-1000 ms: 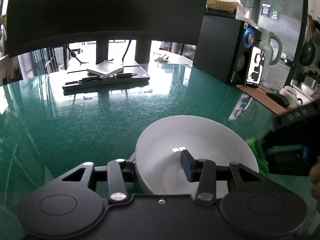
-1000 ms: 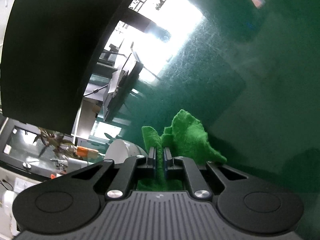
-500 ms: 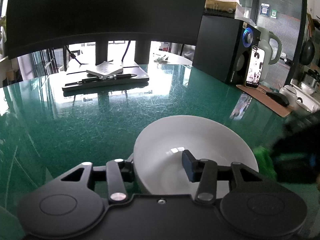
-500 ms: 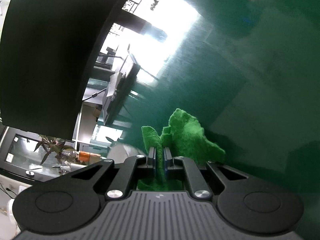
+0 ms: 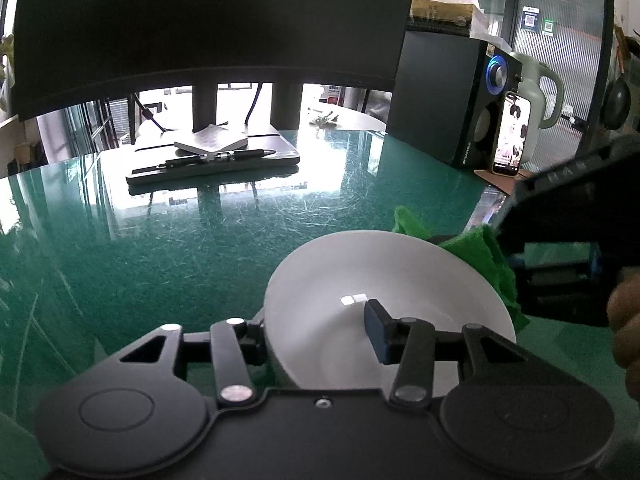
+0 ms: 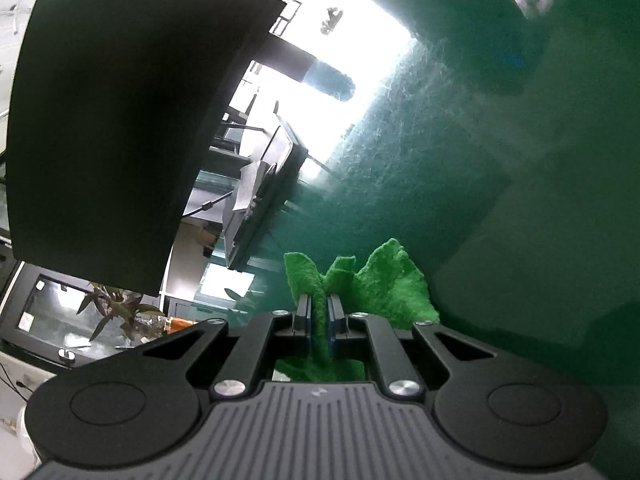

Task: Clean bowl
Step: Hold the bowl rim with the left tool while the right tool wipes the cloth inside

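A white bowl (image 5: 400, 280) sits on the green glass table (image 5: 160, 248), close in front of my left gripper (image 5: 316, 328). Its jaws are opening: the left finger (image 5: 256, 336) is outside the near-left wall and the right finger (image 5: 376, 332) stands inside, clear of the wall, with the rim between them. My right gripper (image 6: 319, 312) is shut on a green cloth (image 6: 360, 284). In the left wrist view that cloth (image 5: 480, 256) hangs at the bowl's far-right rim. The bowl does not show in the right wrist view.
A large dark monitor (image 5: 200, 20) stands at the back, its base (image 5: 216, 160) carrying a notepad and pen. At the right are a black speaker (image 5: 452, 96), a lit phone (image 5: 512, 136) and a pale kettle (image 5: 540, 92). A person's hand (image 5: 626, 320) shows at the right edge.
The right gripper and the green cloth rose from low beside the bowl to its far-right rim. The left jaws spread a little. The bowl slipped out of the right wrist view.
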Demonstrator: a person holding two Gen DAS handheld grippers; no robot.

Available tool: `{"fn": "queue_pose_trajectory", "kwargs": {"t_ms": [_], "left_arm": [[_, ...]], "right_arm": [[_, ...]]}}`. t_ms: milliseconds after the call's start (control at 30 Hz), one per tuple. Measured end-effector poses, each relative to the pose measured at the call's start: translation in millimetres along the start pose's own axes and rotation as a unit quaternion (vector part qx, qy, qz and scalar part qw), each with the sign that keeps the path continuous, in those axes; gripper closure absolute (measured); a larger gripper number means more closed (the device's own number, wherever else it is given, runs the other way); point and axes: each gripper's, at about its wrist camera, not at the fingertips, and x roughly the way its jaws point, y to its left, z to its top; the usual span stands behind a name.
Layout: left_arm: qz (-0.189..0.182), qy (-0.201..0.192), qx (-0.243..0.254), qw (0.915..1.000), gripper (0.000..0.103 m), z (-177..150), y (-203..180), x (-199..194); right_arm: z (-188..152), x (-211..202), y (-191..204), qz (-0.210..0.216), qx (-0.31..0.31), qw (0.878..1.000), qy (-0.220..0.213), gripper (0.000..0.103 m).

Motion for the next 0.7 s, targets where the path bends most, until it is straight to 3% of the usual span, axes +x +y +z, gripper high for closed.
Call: {"fn": "queue_pose_trajectory", "kwargs": {"t_ms": [267, 700], "left_arm": [[0.001, -0.001, 0.002, 1.0000, 0.056, 0.1, 0.0, -0.2], [0.000, -0.001, 0.003, 1.0000, 0.053, -0.2, -0.9, -0.1]], "right_arm": [[-22.2, -36.7, -22.8, 0.008, 0.027, 0.999, 0.023, 0.093], [-1.6, 0.1, 10.6, 0.000, -0.037, 0.999, -0.008, 0.093]]}}
